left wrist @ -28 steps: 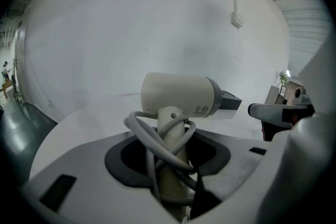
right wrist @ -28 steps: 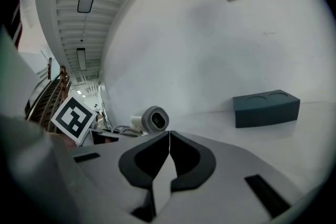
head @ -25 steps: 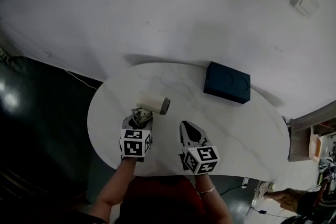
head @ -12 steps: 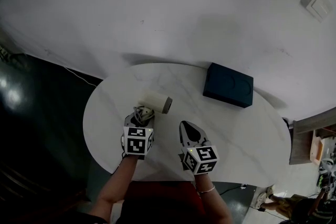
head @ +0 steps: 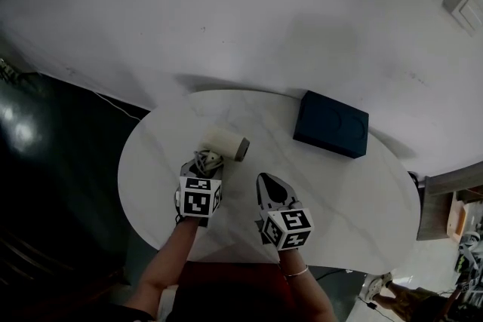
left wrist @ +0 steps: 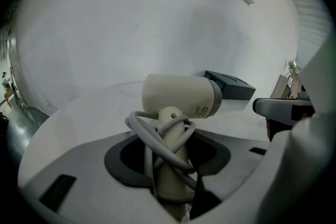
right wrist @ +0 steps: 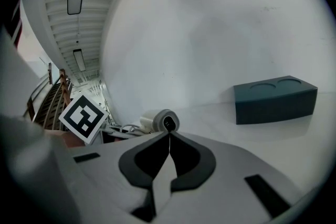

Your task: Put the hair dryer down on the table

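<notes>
The cream plastic hair dryer (left wrist: 178,94) is clamped by its handle, wound with grey cord (left wrist: 157,144), in the left gripper (head: 202,166), over the left part of the white marbled table (head: 339,185), near its front edge. If released upright, the heavy barrel could be toppled or rolled toward that edge, and the cord caught on the jaws. The barrel's long axis is held level, its grey-ringed end pointed right, toward the dark blue box (head: 330,123). The right gripper (head: 266,181) is closed on nothing.
</notes>
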